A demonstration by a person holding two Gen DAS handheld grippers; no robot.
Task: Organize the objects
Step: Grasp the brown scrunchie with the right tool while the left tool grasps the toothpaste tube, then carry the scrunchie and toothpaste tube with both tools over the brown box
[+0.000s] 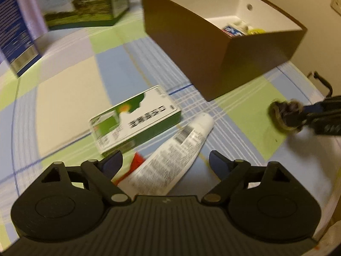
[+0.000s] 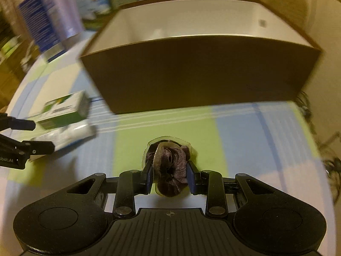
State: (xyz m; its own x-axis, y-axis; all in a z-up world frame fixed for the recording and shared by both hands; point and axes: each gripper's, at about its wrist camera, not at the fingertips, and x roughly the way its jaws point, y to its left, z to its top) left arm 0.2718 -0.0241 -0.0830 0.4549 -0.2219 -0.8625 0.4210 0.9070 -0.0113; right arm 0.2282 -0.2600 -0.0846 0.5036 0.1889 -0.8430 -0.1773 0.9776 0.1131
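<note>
My left gripper [image 1: 165, 162] is open, its fingers on either side of a white tube [image 1: 170, 160] that lies on the checked tablecloth; a red patch shows beside the tube. Just beyond lies a green and white carton [image 1: 136, 119]. My right gripper [image 2: 170, 176] is shut on a dark brown scrunchie [image 2: 170, 168], held a little above the cloth in front of the brown box [image 2: 202, 72]. From the left wrist view the scrunchie [image 1: 284, 115] and right gripper sit at the right. The box [image 1: 213, 53] is open-topped, white inside, with small items in its far corner.
Tall printed cartons [image 1: 85, 0] and a blue one [image 1: 15, 27] stand at the back left of the table. The table's rounded edge [image 1: 328, 132] runs close on the right. A bare stretch of cloth [image 2: 255, 132] lies between the scrunchie and the box.
</note>
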